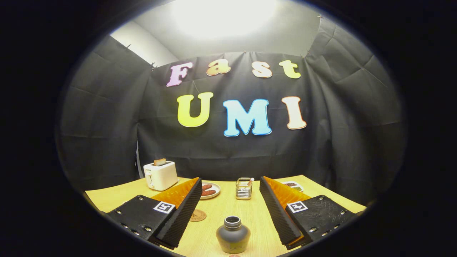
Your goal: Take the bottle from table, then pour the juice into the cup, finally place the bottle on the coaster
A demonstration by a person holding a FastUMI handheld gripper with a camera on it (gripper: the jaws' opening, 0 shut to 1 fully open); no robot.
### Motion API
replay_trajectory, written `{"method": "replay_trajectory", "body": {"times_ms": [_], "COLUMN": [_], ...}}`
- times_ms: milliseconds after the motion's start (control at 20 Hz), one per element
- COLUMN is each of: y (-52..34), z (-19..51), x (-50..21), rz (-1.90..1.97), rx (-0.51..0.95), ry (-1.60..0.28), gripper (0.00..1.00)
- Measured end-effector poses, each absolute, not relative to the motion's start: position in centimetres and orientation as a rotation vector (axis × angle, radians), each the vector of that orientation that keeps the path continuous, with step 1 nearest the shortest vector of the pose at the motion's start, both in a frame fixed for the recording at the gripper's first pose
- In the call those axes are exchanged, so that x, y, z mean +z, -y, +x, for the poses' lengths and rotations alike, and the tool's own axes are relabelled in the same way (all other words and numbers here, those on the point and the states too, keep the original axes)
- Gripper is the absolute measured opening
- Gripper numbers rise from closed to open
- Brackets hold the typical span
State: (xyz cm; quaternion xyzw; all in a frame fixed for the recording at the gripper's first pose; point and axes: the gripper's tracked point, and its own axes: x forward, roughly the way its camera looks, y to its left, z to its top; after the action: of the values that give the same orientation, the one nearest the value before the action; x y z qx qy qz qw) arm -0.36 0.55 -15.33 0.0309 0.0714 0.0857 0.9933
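Wood table [228, 210], dark cloth wall behind. Gripper [232, 214] fingers wide apart, touching nothing. Bottle [232, 235] upright btwn them, near tips. Cup [244, 188] beyond at 12; coaster [197, 215] at 10, by left finger. Toaster [160, 175] far, 10 o'clock.

The claw [232, 217] is held wide open above the wooden tabletop [250, 214], nothing being pressed by its fingers. The dark bottle [232, 238], upright and uncapped, is seen between the fingers. The round coaster [197, 215] lies just beside the left finger. Beyond the fingers are set a glass cup [244, 188], a plate [210, 190] of food, a white toaster [160, 175] and a second dish [293, 185].
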Motion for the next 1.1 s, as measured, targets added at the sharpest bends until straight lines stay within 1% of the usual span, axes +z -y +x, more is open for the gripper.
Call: {"method": "replay_trajectory", "body": {"times_ms": [550, 1100], "y": [-0.8, -0.7], "z": [-1.5, -3.5], "x": [-23.4, -29.6], "rz": [0.018, -0.010], "rx": [0.238, 0.260], "ry": [-0.320, -0.449], "gripper": [0.99, 0.99]}}
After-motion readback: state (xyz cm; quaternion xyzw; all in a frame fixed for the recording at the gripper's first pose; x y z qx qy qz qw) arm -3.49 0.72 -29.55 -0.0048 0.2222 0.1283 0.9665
